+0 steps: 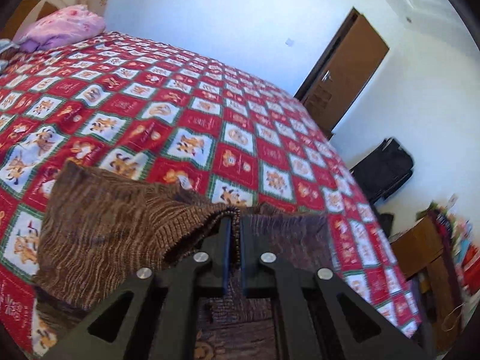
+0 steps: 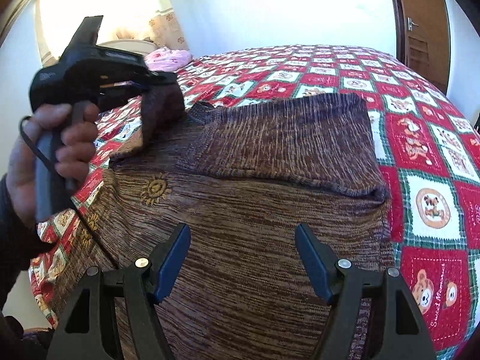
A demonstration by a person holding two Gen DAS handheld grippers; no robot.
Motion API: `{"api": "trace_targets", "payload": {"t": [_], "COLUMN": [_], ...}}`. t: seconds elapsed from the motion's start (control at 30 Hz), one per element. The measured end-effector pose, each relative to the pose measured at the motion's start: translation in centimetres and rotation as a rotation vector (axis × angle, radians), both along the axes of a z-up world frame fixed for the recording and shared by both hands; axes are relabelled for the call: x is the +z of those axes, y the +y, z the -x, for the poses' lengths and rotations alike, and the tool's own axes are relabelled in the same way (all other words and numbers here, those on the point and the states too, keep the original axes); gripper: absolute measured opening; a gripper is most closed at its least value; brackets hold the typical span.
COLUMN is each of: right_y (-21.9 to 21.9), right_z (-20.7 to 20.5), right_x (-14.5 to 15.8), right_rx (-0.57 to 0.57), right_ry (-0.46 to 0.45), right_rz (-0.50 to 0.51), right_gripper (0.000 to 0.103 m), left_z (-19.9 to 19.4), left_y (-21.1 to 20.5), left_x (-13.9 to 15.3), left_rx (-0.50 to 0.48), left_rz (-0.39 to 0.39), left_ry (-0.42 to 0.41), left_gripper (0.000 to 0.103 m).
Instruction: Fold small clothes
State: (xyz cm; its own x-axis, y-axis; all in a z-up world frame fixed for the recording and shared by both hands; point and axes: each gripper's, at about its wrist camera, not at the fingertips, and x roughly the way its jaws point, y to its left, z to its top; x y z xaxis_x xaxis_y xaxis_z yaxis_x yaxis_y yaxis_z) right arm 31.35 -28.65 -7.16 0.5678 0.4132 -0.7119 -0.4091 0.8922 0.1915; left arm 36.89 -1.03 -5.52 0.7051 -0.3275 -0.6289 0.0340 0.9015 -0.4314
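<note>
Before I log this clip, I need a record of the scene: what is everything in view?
sweater: one, brown knit, spread on the bed, right sleeve folded across the chest, left sleeve lifted
bedspread: one, red and white check, covering the bed
bedding bundle: one, pink, far end of the bed
door: one, brown wood, in the white wall past the bed
bag: one, black, on the floor by that wall
left gripper: fingers shut on the sweater's sleeve
right gripper: fingers open, above the sweater's body
hand: one, around the left gripper's handle
</note>
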Motion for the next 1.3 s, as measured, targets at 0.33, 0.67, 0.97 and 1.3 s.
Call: {"api": "trace_targets", "payload": {"t": [0.33, 0.67, 0.97, 1.3], "right_y": [-1.7, -0.7, 9.3, 17.4], "right_z": [-0.5, -1.4, -8.6, -15.4], "right_x": [-0.9, 1.3, 4.1, -0.9], "right_rx": [-0.035, 0.009, 0.084, 0.007], "right_ry": [0.022, 0.046, 0.029, -0.019], "right_rz": [-0.015, -0.033, 0.131, 0.372], "right_gripper": [0.073, 0.073, 0.073, 0.073], "left_z": [0.2, 4.0, 3.4, 4.3], "left_y": [-4.3, 7.6, 12.7, 13.4], "left_x": [-3.9, -4.4, -7.9, -8.5], "left_rx": [-0.187, 0.075, 0.192, 0.193], "left_rz": [-0.059, -0.455, -0.469, -0.370], "left_ry": [0.098, 0.046, 0.138, 0.089], "left_gripper": [0.022, 0.065, 0.066, 0.081]}}
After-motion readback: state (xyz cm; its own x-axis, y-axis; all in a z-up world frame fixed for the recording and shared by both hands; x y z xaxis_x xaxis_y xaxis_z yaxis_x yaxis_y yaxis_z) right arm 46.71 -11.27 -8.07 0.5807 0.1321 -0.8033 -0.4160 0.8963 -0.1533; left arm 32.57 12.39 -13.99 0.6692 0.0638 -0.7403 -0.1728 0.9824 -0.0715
